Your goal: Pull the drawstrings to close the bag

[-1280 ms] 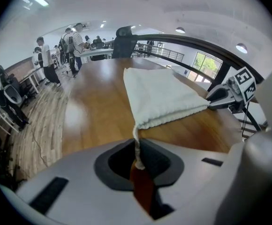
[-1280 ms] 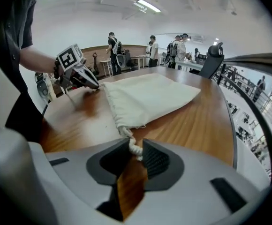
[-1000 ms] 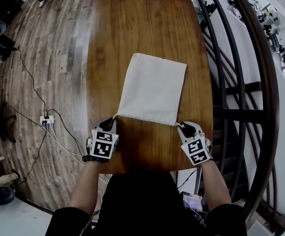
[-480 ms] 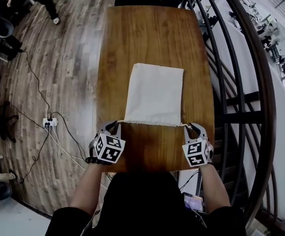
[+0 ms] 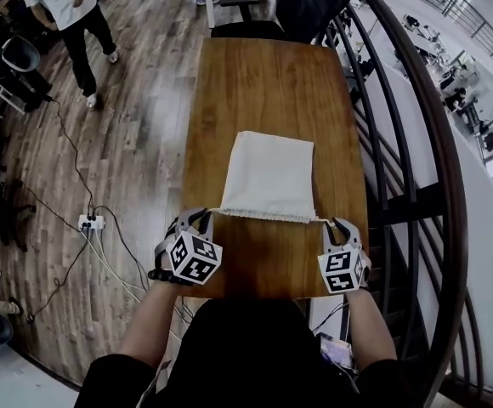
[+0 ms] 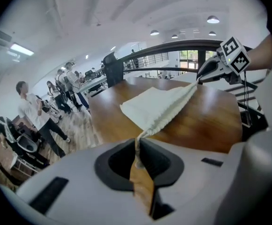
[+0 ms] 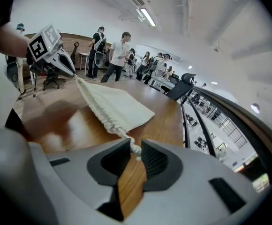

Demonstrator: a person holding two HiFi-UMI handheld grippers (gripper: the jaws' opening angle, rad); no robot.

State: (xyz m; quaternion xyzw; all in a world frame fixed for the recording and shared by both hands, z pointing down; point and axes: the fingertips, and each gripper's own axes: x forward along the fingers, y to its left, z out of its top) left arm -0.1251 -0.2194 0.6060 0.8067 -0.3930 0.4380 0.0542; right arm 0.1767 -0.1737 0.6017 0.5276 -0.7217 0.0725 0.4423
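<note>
A cream cloth drawstring bag (image 5: 269, 174) lies on the wooden table (image 5: 263, 83), its gathered mouth edge toward me and lifted off the wood. My left gripper (image 5: 206, 213) is shut on the left drawstring (image 6: 137, 146) at the bag's left corner. At the right corner my right gripper (image 5: 335, 223) is shut on the right drawstring (image 7: 134, 147). The cord runs taut between the two grippers. From the left gripper view the bag (image 6: 159, 104) stretches across to the right gripper (image 6: 200, 78). In the right gripper view the bag (image 7: 112, 108) reaches the left gripper (image 7: 73, 74).
A curved dark railing (image 5: 433, 168) runs along the table's right side. Cables and a power strip (image 5: 89, 223) lie on the wood floor at the left. A person (image 5: 70, 11) stands at the far left, and a dark chair (image 5: 310, 7) is beyond the table's far end.
Both grippers have risen with the cords and spread slightly apart. The bag's mouth edge has lifted and gathered narrower, and the bag slid toward me.
</note>
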